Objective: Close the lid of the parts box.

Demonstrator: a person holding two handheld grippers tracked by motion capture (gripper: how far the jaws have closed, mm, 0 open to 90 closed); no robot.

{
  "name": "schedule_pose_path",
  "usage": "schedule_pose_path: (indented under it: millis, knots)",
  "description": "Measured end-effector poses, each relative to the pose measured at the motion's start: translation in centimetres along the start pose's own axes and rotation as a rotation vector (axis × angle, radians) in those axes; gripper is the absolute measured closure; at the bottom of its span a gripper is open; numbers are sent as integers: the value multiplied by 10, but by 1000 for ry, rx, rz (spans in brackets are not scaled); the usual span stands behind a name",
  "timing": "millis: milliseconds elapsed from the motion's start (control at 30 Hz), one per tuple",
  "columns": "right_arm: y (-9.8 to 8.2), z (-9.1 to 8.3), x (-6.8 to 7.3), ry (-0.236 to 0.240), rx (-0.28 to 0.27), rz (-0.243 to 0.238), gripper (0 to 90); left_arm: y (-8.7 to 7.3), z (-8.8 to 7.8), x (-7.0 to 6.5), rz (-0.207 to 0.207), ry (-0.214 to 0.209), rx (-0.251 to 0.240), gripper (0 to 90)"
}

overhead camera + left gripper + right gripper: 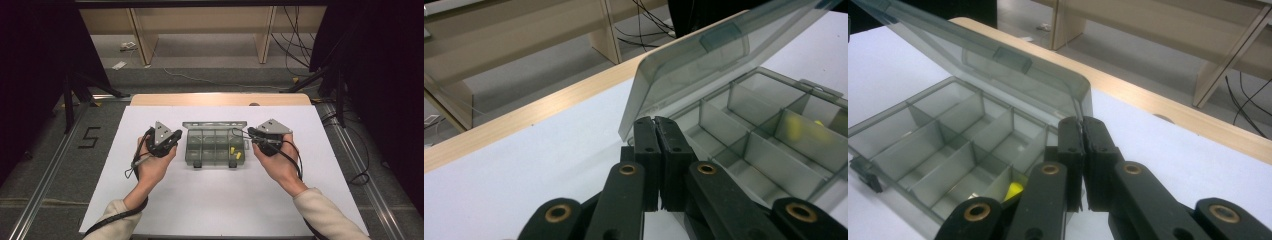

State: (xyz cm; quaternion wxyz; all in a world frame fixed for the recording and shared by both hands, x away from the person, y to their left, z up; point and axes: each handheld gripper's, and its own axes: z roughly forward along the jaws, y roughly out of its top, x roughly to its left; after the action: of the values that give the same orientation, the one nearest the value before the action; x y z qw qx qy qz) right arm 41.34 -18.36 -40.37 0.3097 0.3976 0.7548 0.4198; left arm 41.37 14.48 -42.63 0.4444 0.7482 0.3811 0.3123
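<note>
Item: translucent grey plastic compartment box, hinged lid raised, mid-table on white sheet. Probably light, rigid, slippery; best held by lid corners. Left gripper and right gripper flank it, jaws pressed together, empty.

A single black "5" is marked on the grey floor, left of the bench. No other text, label or brand can be read anywhere.

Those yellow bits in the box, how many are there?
2 show from above: one yellow piece in a right-hand compartment of the box, another just nearer its front edge; dividers may hide more.
</note>
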Motion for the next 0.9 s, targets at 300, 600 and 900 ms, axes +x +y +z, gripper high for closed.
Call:
schedule_pose_path:
  millis: [300, 600, 900]
  knots:
    - [-14, -6, -7, 44, 55, -5, 860, -12, -6, 3, -10, -12, 24, 875]
    - [-12, -6, -28, 44, 54, 76, 900, -15, -7, 16, -60, 25, 47, 899]
    - [7, 4, -31, 83, 37, 106, 900, 4, -5, 22, -81, 61, 6, 791]
